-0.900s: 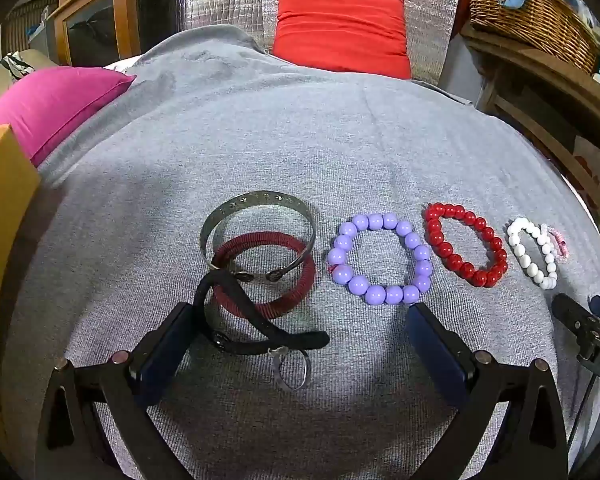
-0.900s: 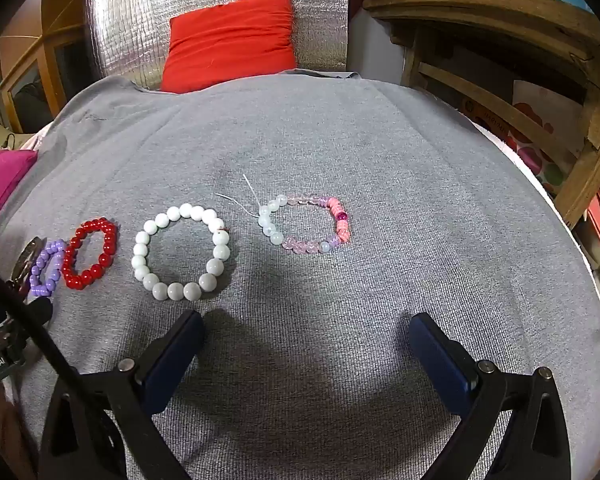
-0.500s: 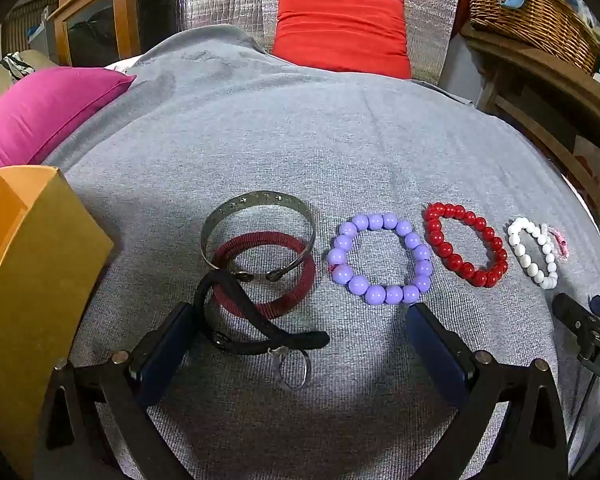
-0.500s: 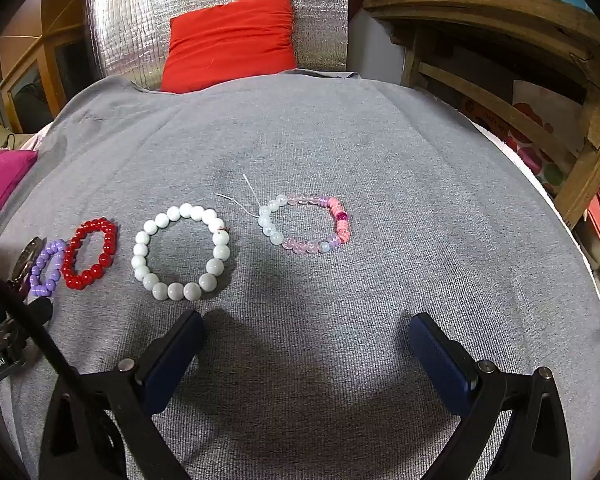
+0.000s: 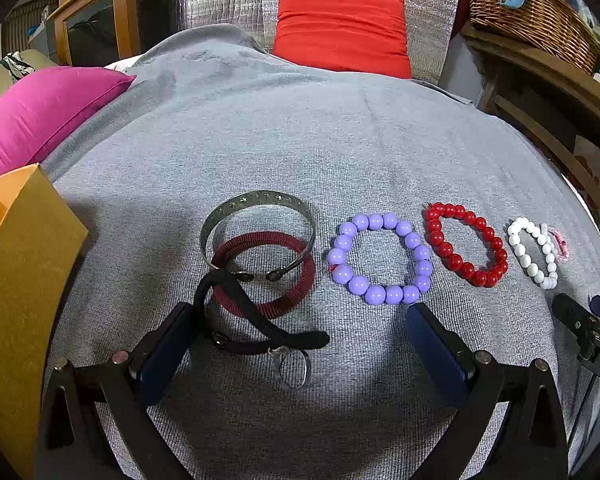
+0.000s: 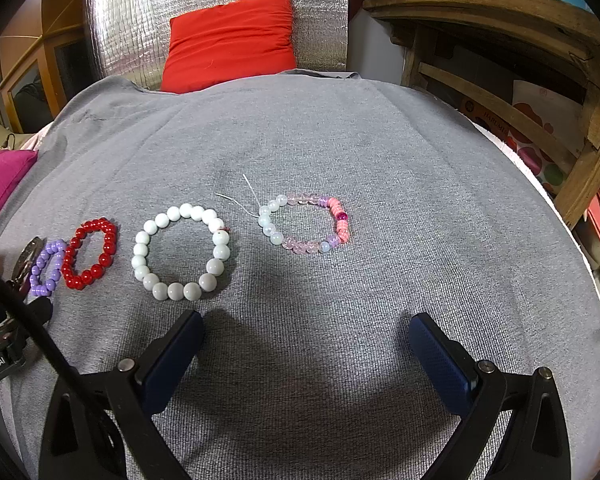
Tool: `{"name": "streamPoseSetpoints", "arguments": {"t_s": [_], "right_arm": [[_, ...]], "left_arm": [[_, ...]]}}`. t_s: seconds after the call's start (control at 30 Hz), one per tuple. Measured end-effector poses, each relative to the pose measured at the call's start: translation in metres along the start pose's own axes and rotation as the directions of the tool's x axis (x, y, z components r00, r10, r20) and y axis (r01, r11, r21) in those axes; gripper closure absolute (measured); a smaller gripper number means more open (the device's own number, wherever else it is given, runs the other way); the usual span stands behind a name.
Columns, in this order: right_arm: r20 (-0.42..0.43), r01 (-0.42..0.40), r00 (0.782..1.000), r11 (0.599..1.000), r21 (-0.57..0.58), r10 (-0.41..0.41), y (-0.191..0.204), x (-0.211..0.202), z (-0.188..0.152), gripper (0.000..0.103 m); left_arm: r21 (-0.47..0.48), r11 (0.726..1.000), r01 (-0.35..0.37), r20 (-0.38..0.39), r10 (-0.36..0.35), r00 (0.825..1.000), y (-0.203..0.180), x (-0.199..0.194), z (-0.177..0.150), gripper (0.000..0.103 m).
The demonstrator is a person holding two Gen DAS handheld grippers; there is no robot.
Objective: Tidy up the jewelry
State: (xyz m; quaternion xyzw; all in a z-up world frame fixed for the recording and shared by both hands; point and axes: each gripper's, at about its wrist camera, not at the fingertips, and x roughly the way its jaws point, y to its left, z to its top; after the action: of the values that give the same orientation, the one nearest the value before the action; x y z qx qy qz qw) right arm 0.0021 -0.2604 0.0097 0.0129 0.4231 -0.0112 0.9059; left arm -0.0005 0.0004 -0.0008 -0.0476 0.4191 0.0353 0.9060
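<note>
Bracelets lie in a row on the grey cloth [image 5: 300,152]. In the left wrist view: a metal bangle [image 5: 260,200] overlapping a dark red woven band [image 5: 296,296], a black strap with a clear ring [image 5: 260,328], a purple bead bracelet [image 5: 380,296], a red bead bracelet [image 5: 452,256] and a white bead bracelet [image 5: 532,264]. My left gripper [image 5: 296,340] is open, just short of the black strap. In the right wrist view the white bead bracelet [image 6: 180,290] and a pink pastel bead bracelet [image 6: 340,224] lie ahead of my open, empty right gripper [image 6: 306,344].
A yellow-orange box [image 5: 16,280] stands at the left edge. A pink cushion [image 5: 40,112] lies at back left, a red cushion [image 5: 340,28] at the back. A wooden shelf with a wicker basket [image 5: 532,12] stands at the right.
The yellow-orange box has come further into view at the left of the left wrist view. Both grippers and the bracelets have stayed put.
</note>
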Motion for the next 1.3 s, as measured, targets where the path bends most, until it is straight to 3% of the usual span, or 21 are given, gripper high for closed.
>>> {"name": "streamPoseSetpoints", "arguments": {"t_s": [0.43, 0.73, 0.83, 0.93, 1.0, 1.13, 1.23, 1.27, 1.3], "right_arm": [[-0.004, -0.001, 1.0, 1.0, 0.001, 0.001, 0.0, 0.0, 0.0, 0.0], [-0.101, -0.126, 0.988, 0.989, -0.083, 0.117, -0.009, -0.006, 0.003, 0.0], [-0.129, -0.108, 0.987, 0.987, -0.116, 0.093, -0.021, -0.015, -0.003, 0.0], [0.002, -0.02, 1.0, 0.991, -0.136, 0.02, -0.034, -0.046, 0.002, 0.0], [0.072, -0.002, 0.997, 0.988, -0.153, 0.013, -0.035, -0.066, 0.006, 0.0], [0.141, -0.093, 0.984, 0.988, -0.121, 0.11, -0.039, -0.101, 0.002, 0.0], [0.196, -0.106, 0.972, 0.988, -0.116, 0.127, -0.041, -0.126, -0.008, 0.0], [0.215, -0.103, 0.968, 0.988, -0.119, 0.127, -0.04, -0.131, -0.009, 0.0], [0.245, -0.096, 0.962, 0.987, -0.126, 0.125, -0.039, -0.139, -0.011, 0.0]], "left_arm": [[0.0, 1.0, -0.001, -0.001, 0.001, 1.0, 0.0, 0.0, 0.0, 0.0], [0.0, 1.0, -0.001, -0.001, 0.001, 1.0, 0.0, 0.0, 0.0, 0.0], [0.001, 1.0, -0.001, -0.001, 0.001, 1.0, 0.0, 0.0, 0.0, 0.0], [0.001, 1.0, -0.001, -0.001, 0.001, 1.0, 0.0, 0.0, 0.0, 0.0], [0.0, 1.0, 0.0, 0.001, 0.0, 1.0, 0.0, 0.0, 0.0, 0.0], [-0.014, 0.999, -0.049, -0.008, 0.049, 0.999, -0.007, 0.002, 0.002, 0.0], [-0.024, 0.998, -0.052, -0.113, 0.049, 0.992, -0.01, -0.008, 0.004, 0.0], [-0.007, 0.998, -0.069, -0.108, 0.068, 0.992, -0.013, -0.024, 0.002, 0.0], [0.004, 0.994, -0.11, -0.041, 0.11, 0.993, -0.017, -0.044, -0.002, 0.001]]}}
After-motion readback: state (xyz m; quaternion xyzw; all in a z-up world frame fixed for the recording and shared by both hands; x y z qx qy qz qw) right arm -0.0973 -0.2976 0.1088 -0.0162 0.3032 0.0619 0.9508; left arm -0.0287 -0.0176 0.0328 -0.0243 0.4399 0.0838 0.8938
